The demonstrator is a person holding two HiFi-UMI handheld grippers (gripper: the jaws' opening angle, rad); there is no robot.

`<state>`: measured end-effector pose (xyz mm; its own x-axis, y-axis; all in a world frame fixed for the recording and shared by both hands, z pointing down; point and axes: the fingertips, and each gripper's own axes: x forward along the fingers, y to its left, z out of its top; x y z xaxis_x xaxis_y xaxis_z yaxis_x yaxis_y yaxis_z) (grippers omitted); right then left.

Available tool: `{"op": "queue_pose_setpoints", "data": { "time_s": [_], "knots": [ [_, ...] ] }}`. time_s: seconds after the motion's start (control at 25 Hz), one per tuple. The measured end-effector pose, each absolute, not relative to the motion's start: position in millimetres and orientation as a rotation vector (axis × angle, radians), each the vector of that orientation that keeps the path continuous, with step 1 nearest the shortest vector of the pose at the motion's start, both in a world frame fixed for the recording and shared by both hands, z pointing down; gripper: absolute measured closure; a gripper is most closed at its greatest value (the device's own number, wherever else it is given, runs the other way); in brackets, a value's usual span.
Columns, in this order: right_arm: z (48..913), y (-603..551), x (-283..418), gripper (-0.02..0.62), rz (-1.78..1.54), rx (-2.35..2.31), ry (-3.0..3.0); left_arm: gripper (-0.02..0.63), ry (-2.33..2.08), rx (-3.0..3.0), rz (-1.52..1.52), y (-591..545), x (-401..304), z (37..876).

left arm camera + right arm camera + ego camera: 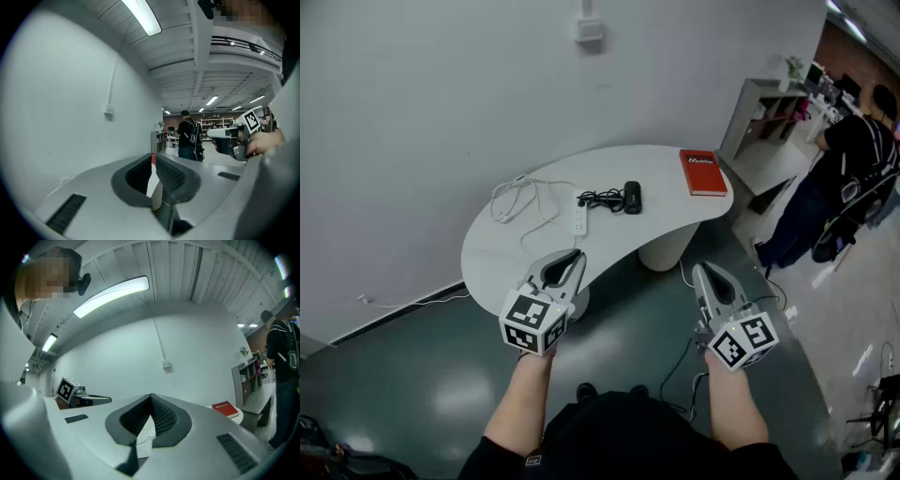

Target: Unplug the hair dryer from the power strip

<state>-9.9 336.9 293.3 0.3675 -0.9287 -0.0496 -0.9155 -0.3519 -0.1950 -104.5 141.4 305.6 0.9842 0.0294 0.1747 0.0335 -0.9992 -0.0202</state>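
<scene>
Grippers, two, hand-held, nearest the onlooker, both short of the table edge and over the dark green floor (431,375).

Left gripper (577,255): tilted slightly down. Jaws are drawn together at the tips to a hairline slit, with nothing between them. It reaches just over the near rim of the table.

Right gripper (701,270): held level. Jaws are closed tip to tip and empty. It is beside the table's pedestal (664,246) and touches nothing.

Table (502,255): white, with a curved top, standing against the wall.

Power strip (578,219): white, lying flat near the middle of the table, well ahead of both grippers.

Hair dryer (632,197): black and small, lying just right of the strip toward the wall side. Its black cord (600,198) is bunched between dryer and strip and reaches the strip. The plug itself is too small to make out.

White cable (520,200): in loose loops on the table, left of the strip.

Red book (703,172): flat at the far right end of the table, apart from the dryer.

Wall box (590,30): small and white, mounted on the wall above the table.

Shelf unit (764,103): grey, at the far right.

Person in black (848,178): standing beyond the table's right end with a backpack, facing away.
</scene>
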Motion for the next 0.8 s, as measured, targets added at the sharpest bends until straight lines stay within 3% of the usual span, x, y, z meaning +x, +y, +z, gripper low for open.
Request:
{"op": "queue_pose_setpoints", "data": {
  "time_s": [0.8],
  "knots": [
    [284, 350, -30, 0.561, -0.092, -2.356, 1.737, 0.575, 0.041, -3.100, -0.163, 191, -123, 297]
  ]
}}
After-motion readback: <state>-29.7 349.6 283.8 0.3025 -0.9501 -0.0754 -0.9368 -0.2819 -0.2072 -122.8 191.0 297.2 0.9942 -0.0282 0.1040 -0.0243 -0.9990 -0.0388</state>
